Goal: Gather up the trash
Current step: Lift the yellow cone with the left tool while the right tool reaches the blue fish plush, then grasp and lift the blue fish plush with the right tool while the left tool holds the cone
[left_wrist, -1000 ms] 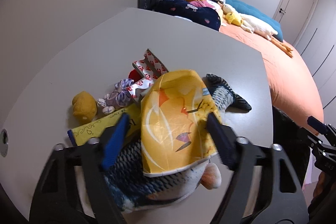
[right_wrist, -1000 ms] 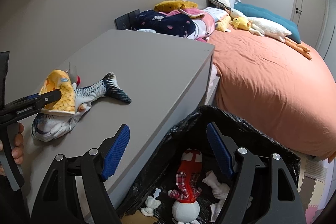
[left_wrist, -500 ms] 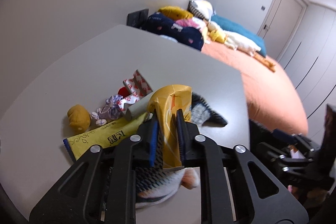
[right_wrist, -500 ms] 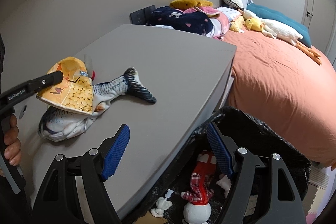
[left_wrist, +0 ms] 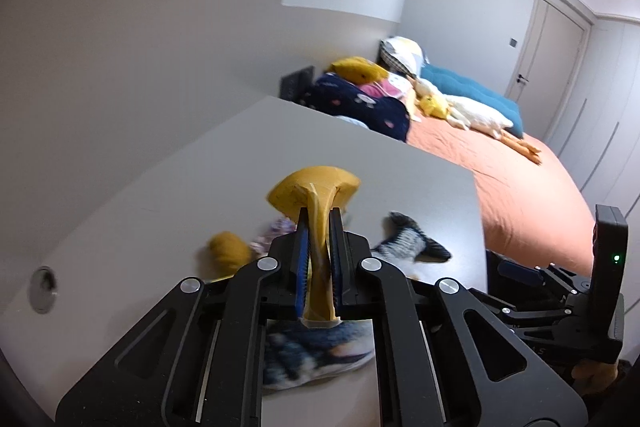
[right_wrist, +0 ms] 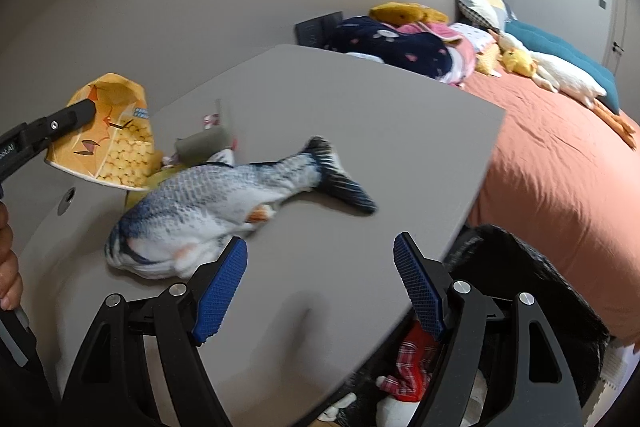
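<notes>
My left gripper is shut on a crushed yellow paper cup, squeezed flat between the blue pads and lifted above the grey table. The right wrist view shows that cup held up at the left, clear of the table. A plush fish lies on the table below it, its tail also showing in the left wrist view. My right gripper stands open over the table's near edge with nothing between its fingers. A black trash bag hangs open beside the table at the lower right.
A small yellow plush, a patterned cloth scrap and a grey roll lie behind the fish. The bag holds a red plaid doll. An orange bed with pillows and a duck plush is to the right.
My left gripper closed on the yellow cup, crushing it flat, and lifted it off the fish. My right gripper shifted over the table edge, still open.
</notes>
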The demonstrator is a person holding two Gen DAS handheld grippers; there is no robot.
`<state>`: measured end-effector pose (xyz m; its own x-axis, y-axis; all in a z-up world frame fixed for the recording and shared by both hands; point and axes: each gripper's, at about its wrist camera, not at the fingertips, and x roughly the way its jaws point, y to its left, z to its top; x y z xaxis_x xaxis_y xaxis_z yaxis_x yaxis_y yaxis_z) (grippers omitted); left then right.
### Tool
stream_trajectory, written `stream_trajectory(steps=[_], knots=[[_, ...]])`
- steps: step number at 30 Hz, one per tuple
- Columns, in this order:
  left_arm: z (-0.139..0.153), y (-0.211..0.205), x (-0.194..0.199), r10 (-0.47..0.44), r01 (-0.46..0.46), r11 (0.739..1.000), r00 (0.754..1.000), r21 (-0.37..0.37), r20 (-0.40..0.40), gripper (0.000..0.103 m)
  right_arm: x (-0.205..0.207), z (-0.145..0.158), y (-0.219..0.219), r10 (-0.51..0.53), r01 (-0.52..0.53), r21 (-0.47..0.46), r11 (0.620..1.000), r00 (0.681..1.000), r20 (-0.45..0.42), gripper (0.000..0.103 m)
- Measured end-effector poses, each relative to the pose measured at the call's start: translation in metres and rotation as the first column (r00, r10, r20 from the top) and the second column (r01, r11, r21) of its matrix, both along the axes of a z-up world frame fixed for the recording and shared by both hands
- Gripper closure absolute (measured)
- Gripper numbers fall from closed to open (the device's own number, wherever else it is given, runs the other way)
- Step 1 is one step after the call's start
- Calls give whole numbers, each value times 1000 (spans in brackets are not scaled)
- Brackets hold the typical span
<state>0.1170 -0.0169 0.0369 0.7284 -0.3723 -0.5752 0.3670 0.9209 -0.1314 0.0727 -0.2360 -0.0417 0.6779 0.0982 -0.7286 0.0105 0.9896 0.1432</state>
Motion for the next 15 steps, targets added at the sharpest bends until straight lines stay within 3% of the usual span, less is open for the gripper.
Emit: stream_trajectory(steps=[14, 15], knots=[[3, 55, 0, 101, -101, 995, 995, -6, 10, 96, 48, 0, 75, 184, -184, 27, 983, 983, 2, 27], [3, 57, 0, 103, -103, 995, 995, -6, 9, 96, 52, -3, 79, 185, -184, 23, 983, 983, -8, 31]])
